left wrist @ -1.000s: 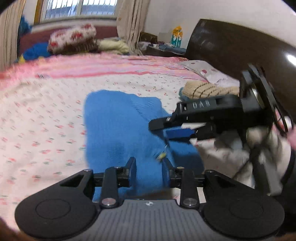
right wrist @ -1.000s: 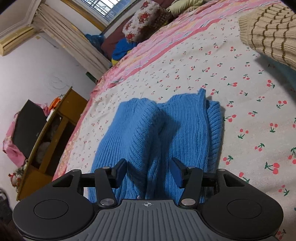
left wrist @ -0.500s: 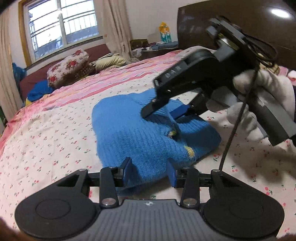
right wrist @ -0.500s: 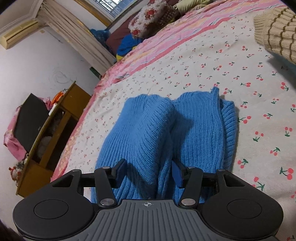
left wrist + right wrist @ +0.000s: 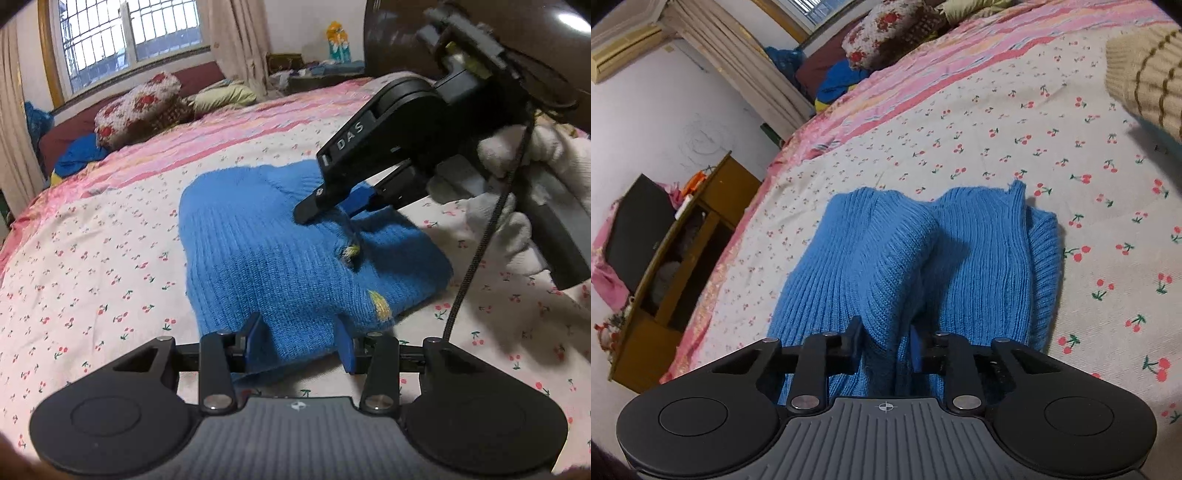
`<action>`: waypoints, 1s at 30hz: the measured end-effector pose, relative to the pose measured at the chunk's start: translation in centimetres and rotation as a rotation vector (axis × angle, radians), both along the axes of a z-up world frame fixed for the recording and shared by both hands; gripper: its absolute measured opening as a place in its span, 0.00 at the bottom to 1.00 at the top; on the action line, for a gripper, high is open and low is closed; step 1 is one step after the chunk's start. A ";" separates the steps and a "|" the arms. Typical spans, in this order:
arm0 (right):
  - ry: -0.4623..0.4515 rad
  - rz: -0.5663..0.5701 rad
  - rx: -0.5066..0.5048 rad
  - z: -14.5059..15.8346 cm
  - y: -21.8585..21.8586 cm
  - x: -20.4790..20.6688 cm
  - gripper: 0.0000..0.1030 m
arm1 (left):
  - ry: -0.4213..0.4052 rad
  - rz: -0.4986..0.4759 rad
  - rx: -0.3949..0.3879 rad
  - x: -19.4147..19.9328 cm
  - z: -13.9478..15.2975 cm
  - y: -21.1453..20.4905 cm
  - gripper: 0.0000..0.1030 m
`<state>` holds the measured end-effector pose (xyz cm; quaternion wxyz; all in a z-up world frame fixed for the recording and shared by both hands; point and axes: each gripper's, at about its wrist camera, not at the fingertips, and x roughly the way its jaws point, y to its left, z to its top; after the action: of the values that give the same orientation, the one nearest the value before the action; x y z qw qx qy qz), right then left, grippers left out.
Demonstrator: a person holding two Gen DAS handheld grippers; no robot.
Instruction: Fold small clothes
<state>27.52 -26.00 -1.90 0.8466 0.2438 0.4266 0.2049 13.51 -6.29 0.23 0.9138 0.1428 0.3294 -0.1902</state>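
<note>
The near edge of the blue sweater point(image 5: 280, 258) goes down behind the left gripper point(image 5: 301, 341), so that edge is hidden. In the right wrist view the same thing happens: the sweater point(image 5: 923, 266) dips out of sight behind the right gripper point(image 5: 884, 347). A tan striped sweater point(image 5: 1148, 77) is cut off at the picture's corner, far ahead and to the right of the right jaws.

The blue sweater lies on the bed point(image 5: 92, 266). A bunched fold of it sits between the left jaws, which are spread apart with the knit reaching both sides; I cannot tell if they squeeze it. The right jaws are close together and pinch a raised ridge of the sweater. In the left wrist view the right gripper point(image 5: 332, 203) comes in from the right, with its tips on the sweater's top. A white glove point(image 5: 517, 192) holds it.

The sweater is soft, thick and ribbed, with small yellow marks. The bed sheet is pale with little red cherries.
</note>
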 end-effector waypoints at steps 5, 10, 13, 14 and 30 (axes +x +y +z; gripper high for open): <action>0.016 -0.013 -0.007 0.1 0.0 0.3 0.19 | 0.048 0.031 0.009 1.0 0.3 -0.3 0.47; 0.027 -0.012 -0.014 0.2 0.0 0.3 0.19 | 0.067 0.043 0.010 1.0 0.7 -0.5 0.47; 0.037 -0.015 -0.007 0.2 0.0 0.4 0.19 | 0.078 0.051 0.007 1.0 0.9 -0.4 0.47; 0.038 -0.016 -0.008 0.2 0.0 0.4 0.19 | 0.080 0.053 0.007 1.1 0.9 -0.4 0.47; 0.037 -0.017 -0.011 0.1 0.1 0.5 0.20 | 0.102 0.064 0.014 1.7 1.2 -0.7 0.47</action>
<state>27.98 -25.88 -1.81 0.8415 0.2463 0.4414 0.1909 15.18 -7.02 1.40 0.9004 0.1287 0.3814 -0.1654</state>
